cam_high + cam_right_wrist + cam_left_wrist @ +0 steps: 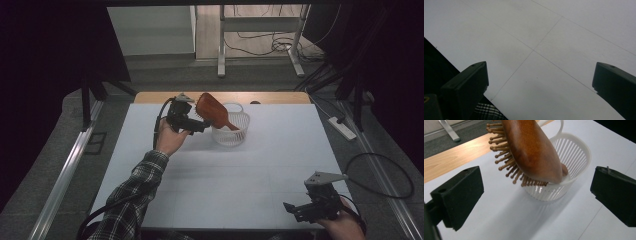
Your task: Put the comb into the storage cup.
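Wooden hairbrush [531, 152] sits handle-down in the white basket [576, 152], head leaning over its rim toward the spread left claw [536, 197]; rigid, light, smooth-backed, so I'd pinch the head's edges, right claw [539, 82] spread too.

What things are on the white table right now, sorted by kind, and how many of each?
Wooden hairbrush: 1, brown, leaning handle-down in the basket
White slatted basket: 1
Hand-held grippers: 2, the left gripper beside the brush, the right gripper at the near edge; both with jaws apart
Total: 4
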The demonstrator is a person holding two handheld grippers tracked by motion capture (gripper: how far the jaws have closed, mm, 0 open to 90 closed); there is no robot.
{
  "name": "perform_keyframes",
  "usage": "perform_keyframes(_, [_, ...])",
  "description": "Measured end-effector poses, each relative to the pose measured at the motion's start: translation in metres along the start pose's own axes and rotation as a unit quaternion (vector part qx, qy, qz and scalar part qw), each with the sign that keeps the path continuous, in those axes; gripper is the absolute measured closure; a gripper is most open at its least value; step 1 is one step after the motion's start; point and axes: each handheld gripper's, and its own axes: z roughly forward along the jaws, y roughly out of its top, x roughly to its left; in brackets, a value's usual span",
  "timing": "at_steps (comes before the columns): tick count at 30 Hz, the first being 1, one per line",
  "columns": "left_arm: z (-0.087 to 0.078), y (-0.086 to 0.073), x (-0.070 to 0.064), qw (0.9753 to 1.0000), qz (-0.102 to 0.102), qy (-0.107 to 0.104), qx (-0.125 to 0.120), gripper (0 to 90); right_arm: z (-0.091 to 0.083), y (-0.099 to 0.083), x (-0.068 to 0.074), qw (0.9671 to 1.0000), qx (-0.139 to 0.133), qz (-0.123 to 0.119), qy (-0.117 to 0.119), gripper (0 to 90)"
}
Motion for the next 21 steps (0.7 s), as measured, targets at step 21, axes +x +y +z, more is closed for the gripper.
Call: perform_keyframes(21, [-0.018,-0.028,0.002,1.0000,0.003,-0.003,0.004,0.0,0.000,0.000,0.001,1.0000,0.003,-0.003,-0.004,0.5])
